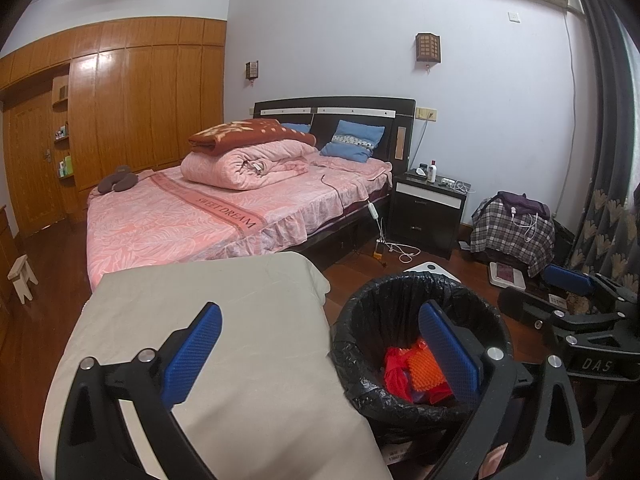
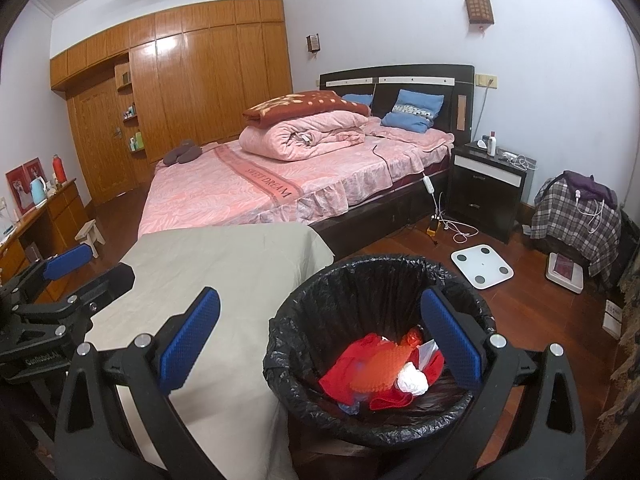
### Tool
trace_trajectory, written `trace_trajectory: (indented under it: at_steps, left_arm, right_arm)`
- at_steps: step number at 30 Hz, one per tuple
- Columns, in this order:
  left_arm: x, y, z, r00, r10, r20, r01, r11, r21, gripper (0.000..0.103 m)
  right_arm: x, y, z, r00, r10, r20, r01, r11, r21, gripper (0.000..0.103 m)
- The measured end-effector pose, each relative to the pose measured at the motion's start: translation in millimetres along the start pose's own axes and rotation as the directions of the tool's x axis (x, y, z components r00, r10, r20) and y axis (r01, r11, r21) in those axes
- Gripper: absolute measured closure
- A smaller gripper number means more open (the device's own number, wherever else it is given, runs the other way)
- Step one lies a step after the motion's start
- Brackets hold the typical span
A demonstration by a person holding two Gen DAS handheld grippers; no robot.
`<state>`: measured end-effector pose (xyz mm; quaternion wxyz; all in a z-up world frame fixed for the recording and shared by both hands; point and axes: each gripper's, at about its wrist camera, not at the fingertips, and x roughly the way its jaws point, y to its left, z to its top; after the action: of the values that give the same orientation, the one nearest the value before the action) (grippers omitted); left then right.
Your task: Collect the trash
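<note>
We hold both claws, the left claw [image 1: 320,352] and right claw [image 2: 320,344], spread wide and empty, the right nearer the trash bin [image 2: 360,280] at lower centre.

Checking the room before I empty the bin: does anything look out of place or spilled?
Nothing looks spilled: the trash sits inside the black-lined bin. Mild clutter only: a white scale lies on the bare floor, and charger cables trail loose beside the nightstand.
</note>
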<state>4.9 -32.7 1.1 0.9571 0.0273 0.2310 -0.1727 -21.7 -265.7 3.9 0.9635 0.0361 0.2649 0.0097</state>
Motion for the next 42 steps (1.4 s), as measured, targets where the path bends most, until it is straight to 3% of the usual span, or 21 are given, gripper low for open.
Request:
trace_trajectory:
  at_steps: [42]
  left_arm:
    - [-3.1,7.3,-4.5,1.000,0.011,-0.011,-0.011,1.000,-0.003,0.006]
  right_arm:
    - [-0.5,-0.4,2.7,1.000,0.002,-0.007,-0.002,1.000,0.002,0.005]
